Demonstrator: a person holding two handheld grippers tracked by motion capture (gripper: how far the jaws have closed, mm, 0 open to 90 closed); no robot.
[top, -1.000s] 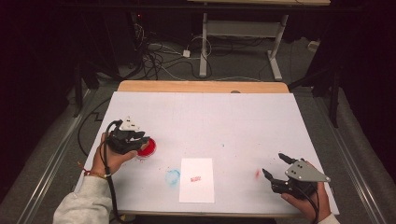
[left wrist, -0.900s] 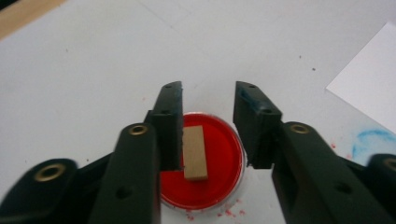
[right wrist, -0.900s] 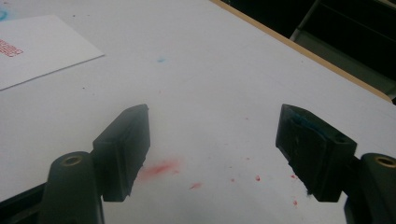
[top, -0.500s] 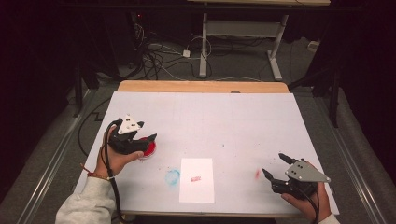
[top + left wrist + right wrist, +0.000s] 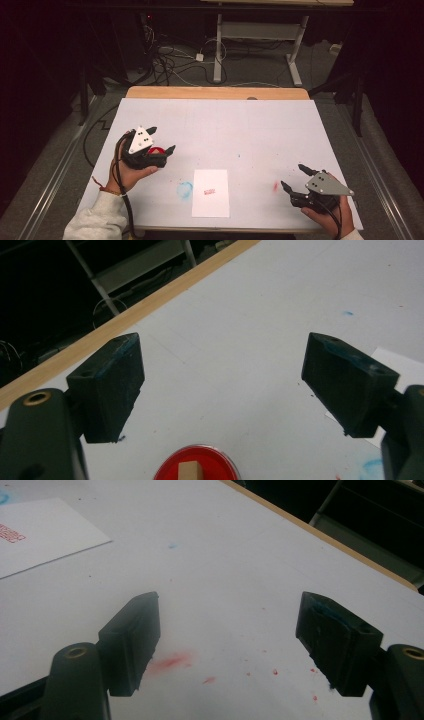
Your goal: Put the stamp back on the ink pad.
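Observation:
A round red ink pad (image 5: 196,471) lies on the white table cover, and a small tan wooden block (image 5: 189,473) stands on its middle. My left gripper (image 5: 222,371) hovers open just beyond and above the pad, holding nothing. From above, the left gripper (image 5: 162,140) covers most of the red pad (image 5: 158,150). A white sheet (image 5: 211,196) with a red stamp mark (image 5: 210,190) lies at the front middle. My right gripper (image 5: 293,176) rests open at the front right, empty, over a red smear (image 5: 169,662).
A blue smudge (image 5: 185,189) marks the cover left of the sheet. Small red specks (image 5: 274,672) dot the cover near the right jaw. The wooden table edge (image 5: 215,93) runs along the back, with cables and a desk frame on the floor beyond.
My left gripper has shifted a little right and forward, so it now sits over the red pad. The right gripper has stayed in place.

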